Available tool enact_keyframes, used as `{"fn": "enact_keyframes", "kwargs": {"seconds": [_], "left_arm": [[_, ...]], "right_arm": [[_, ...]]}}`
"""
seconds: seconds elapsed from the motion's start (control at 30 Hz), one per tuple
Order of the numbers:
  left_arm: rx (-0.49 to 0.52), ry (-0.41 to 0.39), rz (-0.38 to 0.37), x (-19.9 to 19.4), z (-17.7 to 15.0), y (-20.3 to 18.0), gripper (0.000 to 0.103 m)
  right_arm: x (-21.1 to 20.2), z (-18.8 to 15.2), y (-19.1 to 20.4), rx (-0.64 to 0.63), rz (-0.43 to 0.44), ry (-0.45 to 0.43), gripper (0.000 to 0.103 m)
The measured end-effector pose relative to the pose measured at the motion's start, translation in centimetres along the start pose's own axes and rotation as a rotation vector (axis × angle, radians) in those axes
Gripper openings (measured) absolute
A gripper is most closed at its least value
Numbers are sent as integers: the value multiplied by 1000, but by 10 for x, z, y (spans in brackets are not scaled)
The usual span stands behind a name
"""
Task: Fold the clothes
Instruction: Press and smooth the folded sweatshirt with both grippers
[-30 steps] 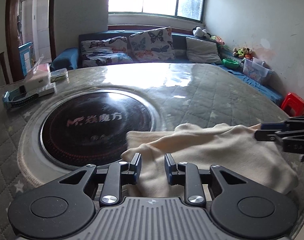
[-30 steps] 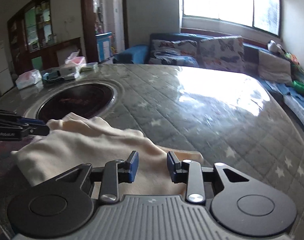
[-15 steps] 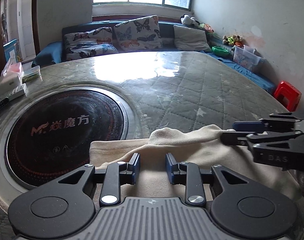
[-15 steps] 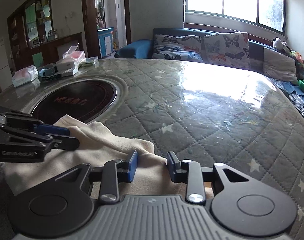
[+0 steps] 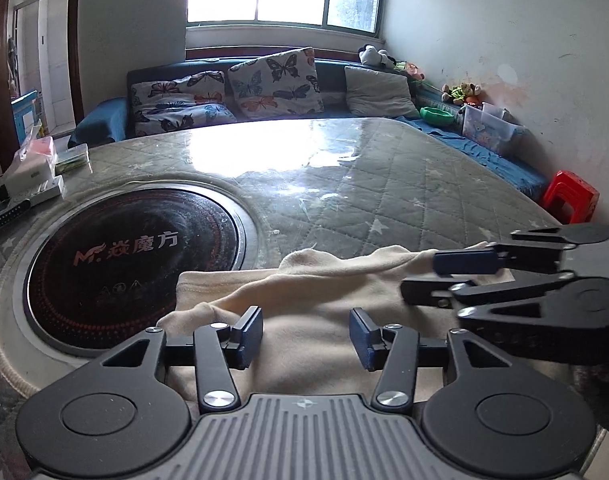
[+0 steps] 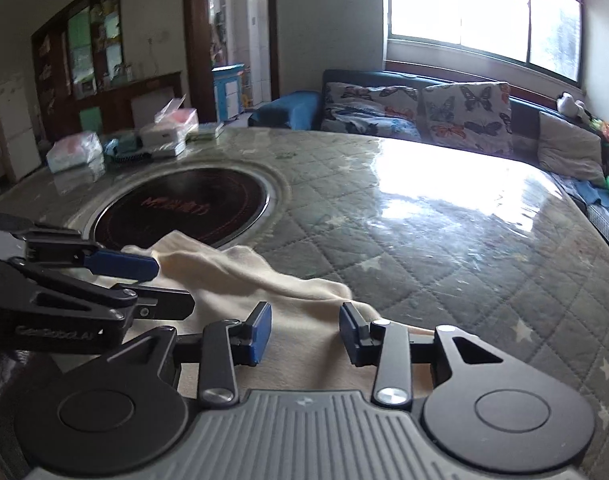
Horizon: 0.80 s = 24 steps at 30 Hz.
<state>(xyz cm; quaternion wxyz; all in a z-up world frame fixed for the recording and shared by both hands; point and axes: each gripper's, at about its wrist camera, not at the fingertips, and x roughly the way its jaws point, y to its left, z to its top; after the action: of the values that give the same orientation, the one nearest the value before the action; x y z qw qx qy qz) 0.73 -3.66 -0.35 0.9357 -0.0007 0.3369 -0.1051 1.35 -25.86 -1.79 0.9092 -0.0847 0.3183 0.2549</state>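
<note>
- Cream garment (image 5: pixel 328 304) — in the left wrist view it lies on the near part of the quilted table (image 5: pixel 384 184), its left edge just beside the round black cooktop (image 5: pixel 132 264) set into the table; it looks already doubled over, with a rolled fold running across its far side.
- In the same view the left gripper (image 5: pixel 305 334) hangs over the cloth with its jaws spread; they have just been opening, and the fabric lies beneath the gap, not pinched.
- At the right of that view the right gripper (image 5: pixel 444 276) reaches in over the garment's far right edge.
- In the right wrist view the cream garment (image 6: pixel 264 280) sits bunched near the table's front, one corner close to the cooktop (image 6: pixel 180 208).
- The right gripper (image 6: pixel 305 334) also stands parted above the cloth; its jaws have just been opening, with nothing gripped.
- The left gripper (image 6: pixel 160 284) shows at the left, over the garment's edge.
- By my reading, one fold is laid and released; flattening the ridge, and perhaps another fold, remains.
</note>
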Motion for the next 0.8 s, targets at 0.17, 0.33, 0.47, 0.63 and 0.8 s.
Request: {"fn": "enact_keyframes", "kwargs": {"seconds": [0.17,0.33,0.47,0.63,0.8], "left_arm": [[-12,15,15,-5,-6,6,55],[-38,29,26,-9,-7,10,60],[-48,37,36,-12,-10,6,66],[-42,40,54,-16,-14,0,72],[-40,46,67,-20,-18,-3,80]], "right_arm": [[10,2,4,-22,-16,10,39],[-8,0,3,-13,-26,-19,41],[-25,-11,-4,20,-33,-23,46],[-42,-27,-11,62,-52,-21,52],[-52,-39,-16,103,-66,-11,57]]}}
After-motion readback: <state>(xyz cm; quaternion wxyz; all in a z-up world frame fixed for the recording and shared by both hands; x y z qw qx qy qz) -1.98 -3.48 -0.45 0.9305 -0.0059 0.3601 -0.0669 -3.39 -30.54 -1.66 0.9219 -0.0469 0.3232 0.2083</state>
